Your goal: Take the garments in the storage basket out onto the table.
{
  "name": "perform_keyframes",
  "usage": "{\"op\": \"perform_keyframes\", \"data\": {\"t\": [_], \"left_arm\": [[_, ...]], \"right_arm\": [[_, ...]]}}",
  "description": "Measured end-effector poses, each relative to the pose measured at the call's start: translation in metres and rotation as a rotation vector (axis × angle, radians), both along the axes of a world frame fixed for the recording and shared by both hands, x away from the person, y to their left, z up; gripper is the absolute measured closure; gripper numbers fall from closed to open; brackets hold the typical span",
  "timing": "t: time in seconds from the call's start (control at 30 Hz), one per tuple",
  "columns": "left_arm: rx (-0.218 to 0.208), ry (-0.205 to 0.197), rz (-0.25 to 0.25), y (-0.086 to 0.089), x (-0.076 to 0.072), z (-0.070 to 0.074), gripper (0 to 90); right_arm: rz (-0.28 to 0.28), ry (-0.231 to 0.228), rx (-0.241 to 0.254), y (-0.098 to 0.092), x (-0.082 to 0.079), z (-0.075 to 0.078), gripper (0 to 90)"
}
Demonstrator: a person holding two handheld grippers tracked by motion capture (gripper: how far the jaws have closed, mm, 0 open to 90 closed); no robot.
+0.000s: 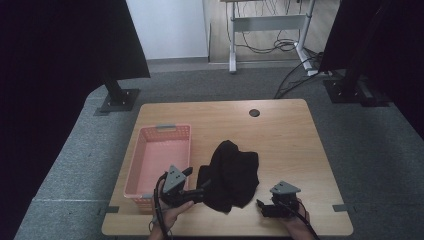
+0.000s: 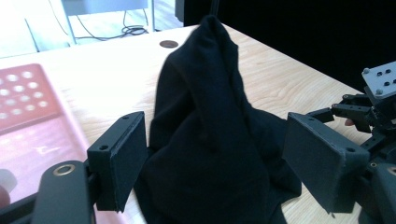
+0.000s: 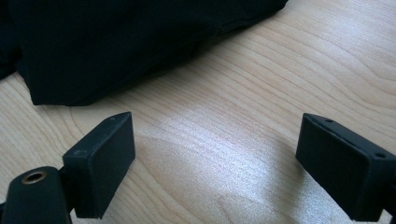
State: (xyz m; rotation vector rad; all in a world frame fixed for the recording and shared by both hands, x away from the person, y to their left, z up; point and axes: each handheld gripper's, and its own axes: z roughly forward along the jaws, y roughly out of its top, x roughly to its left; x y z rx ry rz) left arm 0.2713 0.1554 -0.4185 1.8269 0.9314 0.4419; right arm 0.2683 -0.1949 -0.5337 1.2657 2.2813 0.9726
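Note:
A crumpled black cloth [image 1: 231, 174] lies heaped on the wooden table [image 1: 280, 130], just right of a pink basket [image 1: 161, 160]. My left gripper [image 1: 204, 189] is at the cloth's near-left edge, open, its jaws standing either side of the heap [image 2: 210, 135] without closing on it. My right gripper [image 1: 261, 206] rests low near the table's front edge, right of the cloth, open with bare wood between its jaws [image 3: 215, 163]. The cloth's edge [image 3: 116, 42] lies just beyond them. From the left gripper view the right gripper [image 2: 369, 112] shows at the far right.
The pink basket [image 2: 28, 116] has nothing in it and stands at the table's left. A dark round grommet [image 1: 254, 112] sits near the far edge. Black curtains and stand bases flank the table; a desk frame with cables stands behind.

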Motion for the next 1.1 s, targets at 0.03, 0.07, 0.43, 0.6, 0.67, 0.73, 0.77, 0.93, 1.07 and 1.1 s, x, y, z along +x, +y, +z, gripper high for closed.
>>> {"op": "perform_keyframes", "data": {"t": [0.03, 0.07, 0.43, 0.6, 0.67, 0.73, 0.77, 0.93, 1.07, 1.1], "left_arm": [[-0.004, 0.002, 0.003, 0.003, -0.001, 0.001, 22.1], [-0.005, 0.001, 0.006, 0.006, -0.002, 0.001, 22.0], [0.007, 0.013, 0.069, 0.041, -0.012, 0.000, 22.1], [-0.005, 0.032, 0.124, 0.060, -0.019, -0.008, 22.4], [-0.008, 0.042, 0.147, 0.067, -0.022, -0.012, 22.6], [-0.015, 0.051, 0.162, 0.074, -0.023, -0.014, 23.0], [-0.024, 0.055, 0.170, 0.078, -0.024, -0.016, 23.2], [-0.021, 0.062, 0.190, 0.086, -0.025, -0.019, 23.2], [-0.008, 0.073, 0.194, 0.091, -0.024, -0.022, 23.1], [-0.008, 0.073, 0.194, 0.091, -0.024, -0.022, 23.0]], "right_arm": [[0.000, 0.000, 0.000, 0.000, 0.000, 0.000, 11.3], [0.000, 0.000, 0.000, 0.000, 0.000, 0.000, 11.3], [0.000, 0.001, 0.001, 0.000, 0.000, 0.000, 11.4], [0.000, 0.000, 0.000, 0.000, 0.000, 0.000, 11.3], [0.000, 0.000, 0.000, 0.000, 0.000, 0.000, 11.3], [0.000, 0.000, 0.000, 0.000, 0.000, 0.000, 11.3], [0.000, -0.001, 0.000, 0.000, 0.000, 0.000, 11.3], [0.000, 0.000, 0.000, 0.000, 0.000, 0.000, 11.3], [0.000, 0.002, 0.002, 0.000, 0.000, 0.000, 11.3], [0.000, 0.002, 0.002, 0.000, 0.000, 0.000, 11.3]]}}
